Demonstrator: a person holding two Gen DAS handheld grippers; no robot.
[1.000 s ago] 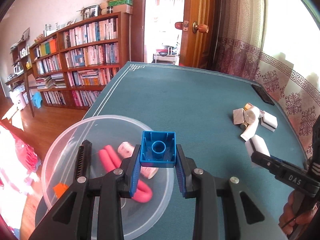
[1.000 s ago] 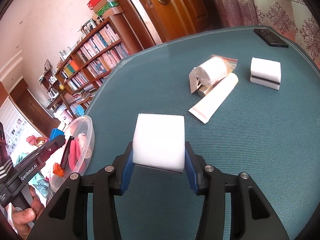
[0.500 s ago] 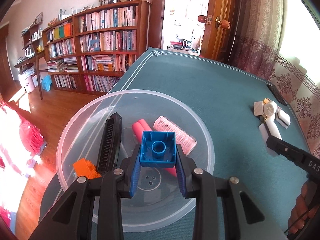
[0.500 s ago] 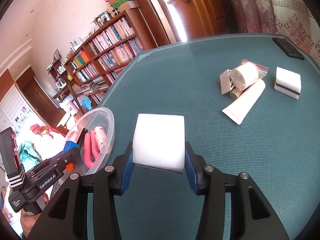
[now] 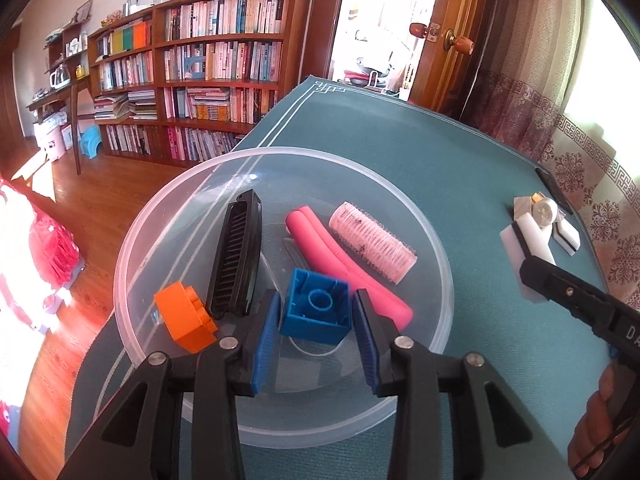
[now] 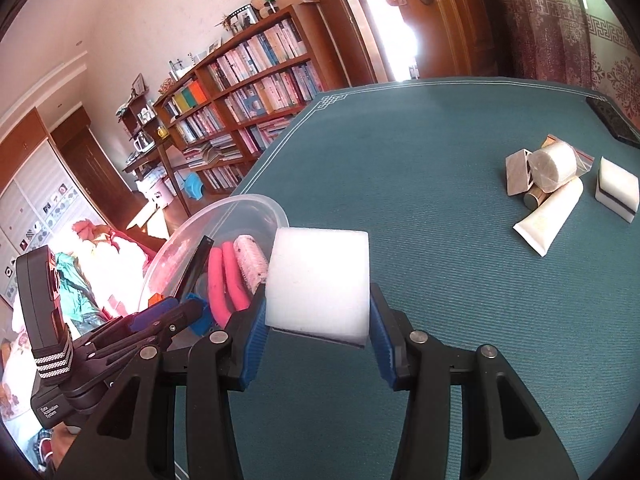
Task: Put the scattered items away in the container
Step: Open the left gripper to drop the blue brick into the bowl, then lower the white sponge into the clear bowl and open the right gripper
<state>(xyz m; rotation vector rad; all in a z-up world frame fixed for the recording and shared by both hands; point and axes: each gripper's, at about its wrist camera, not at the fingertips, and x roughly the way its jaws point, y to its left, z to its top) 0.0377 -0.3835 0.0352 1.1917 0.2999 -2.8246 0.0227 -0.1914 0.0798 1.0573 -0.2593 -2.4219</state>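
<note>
My left gripper hangs over the clear round plastic container, pads spread just clear of the blue plastic building block sitting between them. Beside it lie an orange block, black comb, pink foam roller and pale hair curler. My right gripper clamps a white sponge block beside the container, over the teal table.

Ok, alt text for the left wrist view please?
The left gripper, open, flanks a blue block in a clear bowl holding a black comb, pink roller, pink foam tube and orange block.
</note>
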